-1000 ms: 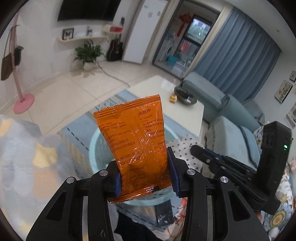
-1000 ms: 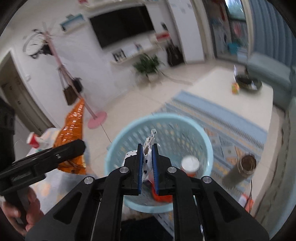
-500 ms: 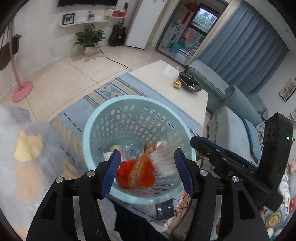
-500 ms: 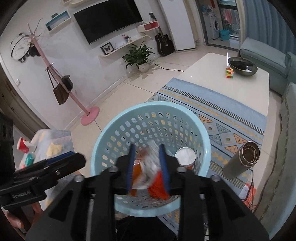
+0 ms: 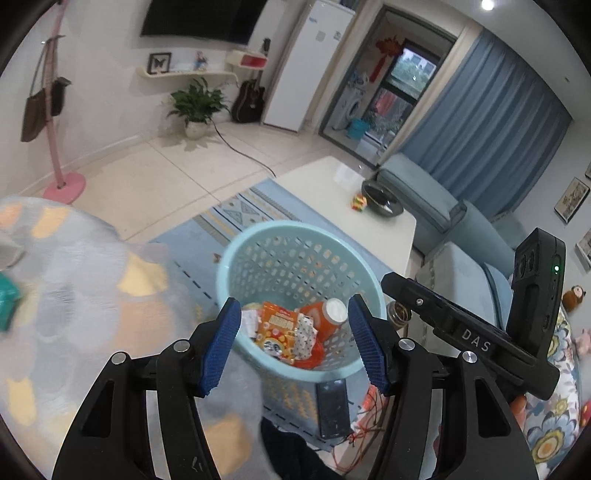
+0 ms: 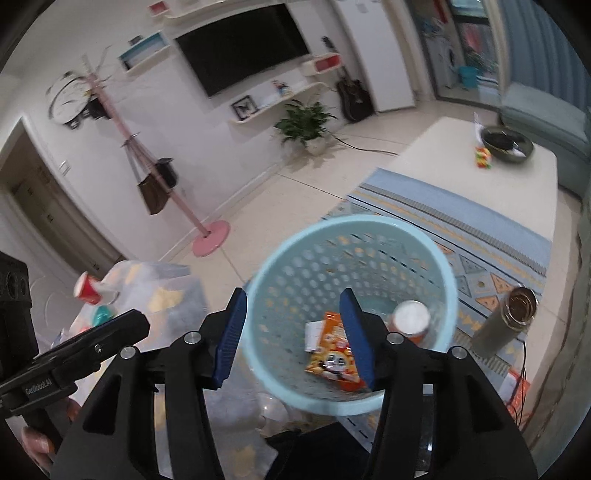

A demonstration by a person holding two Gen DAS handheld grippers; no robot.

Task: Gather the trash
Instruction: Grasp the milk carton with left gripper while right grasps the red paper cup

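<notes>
Soft, even daylight fills both views, coming mainly from the glazed door (image 5: 402, 79) at the far end, beside the blue curtain (image 5: 491, 140); a ceiling spot (image 5: 487, 4) burns out to pure white at the top edge of the left view. Shadows stay faint and diffuse on the pale floor tiles (image 5: 147, 181). Fisheye bending is strong: walls and the refrigerator (image 5: 306, 66) lean and curve, and black vignette rings the corners. Motion blur smears the patterned cloth (image 5: 92, 295) at left and softens the basket rim (image 6: 280, 258) in the right view, where the wall clock (image 6: 68, 101) and coat stand (image 6: 122, 136) also streak. The television (image 6: 243, 48) carries a dull sheen.
</notes>
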